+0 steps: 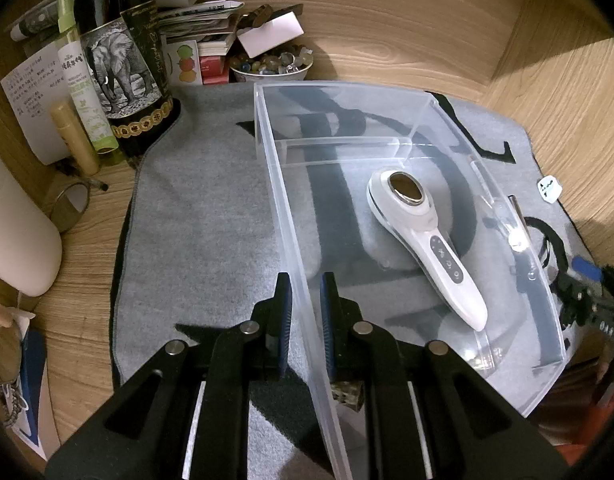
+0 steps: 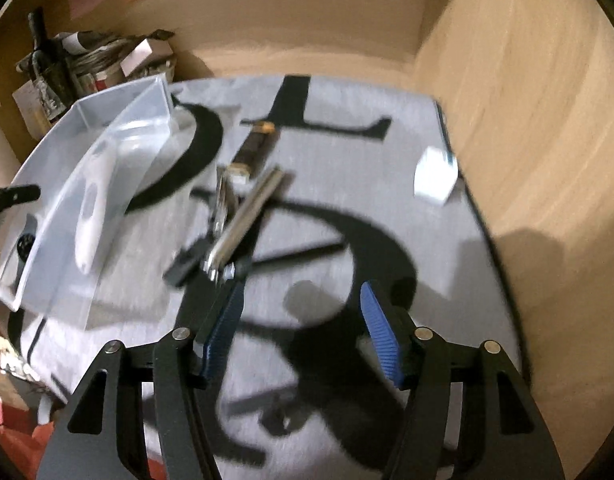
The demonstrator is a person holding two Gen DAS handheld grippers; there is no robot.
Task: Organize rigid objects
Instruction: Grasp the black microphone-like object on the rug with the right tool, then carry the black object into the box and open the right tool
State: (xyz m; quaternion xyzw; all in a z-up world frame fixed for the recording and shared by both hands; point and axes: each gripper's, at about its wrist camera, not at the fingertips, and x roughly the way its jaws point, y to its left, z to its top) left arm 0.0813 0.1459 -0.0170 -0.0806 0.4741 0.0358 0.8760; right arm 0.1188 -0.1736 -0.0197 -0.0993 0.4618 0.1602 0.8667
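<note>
The left gripper (image 1: 306, 300) pinches the clear bin's (image 1: 283, 216) near wall — likely steadying it, the white handheld device (image 1: 423, 236) already inside. The right gripper (image 2: 303, 320) hangs spread and empty above the mat (image 2: 387, 184), probably bound for the metal tools (image 2: 243, 216) — blurred there.

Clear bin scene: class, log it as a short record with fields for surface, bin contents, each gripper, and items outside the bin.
surface: grey mat on a wooden desk
bin: clear bin, holds a white handheld device
left gripper: fingers on either side of the bin's near wall, a small gap showing
right gripper: open, holds nothing, above the mat
outside bin: silver tool, brown-handled item, white box, all on the mat
view quality: right wrist view is blurred
</note>
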